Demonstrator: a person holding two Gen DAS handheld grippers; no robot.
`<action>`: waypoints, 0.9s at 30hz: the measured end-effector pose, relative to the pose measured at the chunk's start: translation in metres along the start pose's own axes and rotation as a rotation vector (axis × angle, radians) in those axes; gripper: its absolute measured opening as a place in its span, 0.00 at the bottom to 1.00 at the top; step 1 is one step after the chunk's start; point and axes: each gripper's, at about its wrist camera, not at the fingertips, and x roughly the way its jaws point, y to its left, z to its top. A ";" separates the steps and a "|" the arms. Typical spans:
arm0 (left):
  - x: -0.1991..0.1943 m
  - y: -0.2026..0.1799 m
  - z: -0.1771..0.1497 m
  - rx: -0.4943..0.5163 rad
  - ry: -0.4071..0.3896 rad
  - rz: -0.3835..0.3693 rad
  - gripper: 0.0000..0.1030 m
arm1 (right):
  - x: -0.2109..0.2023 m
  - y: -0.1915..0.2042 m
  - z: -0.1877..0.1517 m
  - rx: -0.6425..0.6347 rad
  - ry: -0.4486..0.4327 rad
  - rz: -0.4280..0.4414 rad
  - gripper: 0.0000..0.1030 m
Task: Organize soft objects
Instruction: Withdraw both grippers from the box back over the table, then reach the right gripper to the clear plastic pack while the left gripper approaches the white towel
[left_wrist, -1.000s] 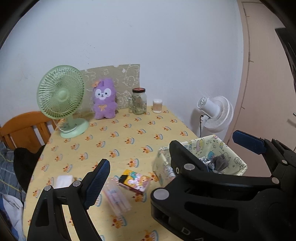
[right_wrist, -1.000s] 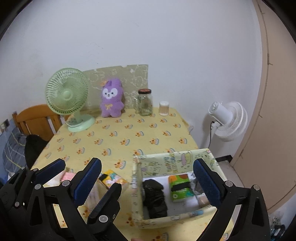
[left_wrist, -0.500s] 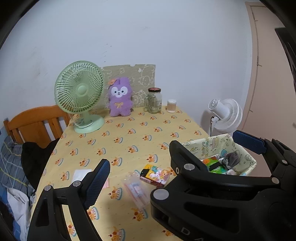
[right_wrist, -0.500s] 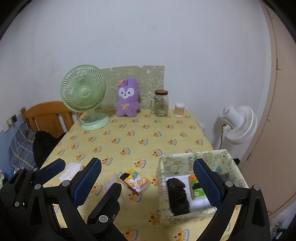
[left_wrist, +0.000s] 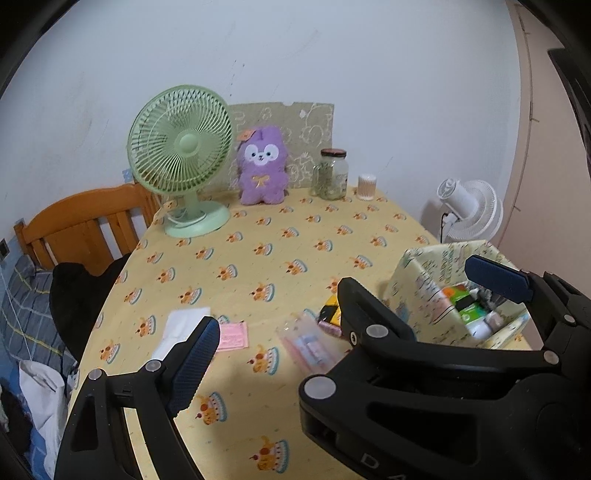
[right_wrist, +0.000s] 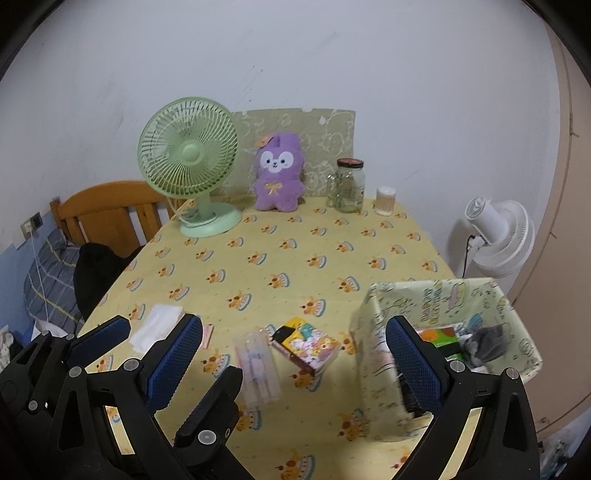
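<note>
A patterned fabric box (right_wrist: 436, 299) stands at the table's right front and holds a dark grey soft item (right_wrist: 487, 341) and green packets (left_wrist: 467, 306). A purple plush toy (right_wrist: 279, 173) sits upright at the back by the wall; it also shows in the left wrist view (left_wrist: 262, 166). A white folded cloth (right_wrist: 157, 325) lies front left. My left gripper (left_wrist: 343, 317) is open and empty above the table front. My right gripper (right_wrist: 295, 358) is open and empty, its right finger in front of the box. A clear plastic pouch (right_wrist: 256, 365) and a colourful packet (right_wrist: 306, 347) lie between the fingers.
A green desk fan (right_wrist: 190, 162) stands back left. A glass jar (right_wrist: 349, 184) and a small cotton-swab holder (right_wrist: 386, 201) stand back right. A pink card (left_wrist: 232, 336) lies beside the cloth. A wooden chair (right_wrist: 107, 210) stands left, a white floor fan (right_wrist: 498, 236) right of the table.
Both views have swung left and pulled back, so the box has slid to the right in them and the white cloth and pink card have come into view. Both grippers stay open.
</note>
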 end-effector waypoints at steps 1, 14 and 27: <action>0.002 0.003 -0.002 -0.001 0.004 0.004 0.87 | 0.002 0.002 -0.002 0.002 0.005 0.003 0.98; 0.020 0.029 -0.027 -0.022 0.057 0.026 0.85 | 0.032 0.030 -0.023 -0.006 0.058 0.045 0.98; 0.057 0.053 -0.057 -0.082 0.159 0.022 0.85 | 0.076 0.048 -0.047 -0.029 0.166 0.072 0.98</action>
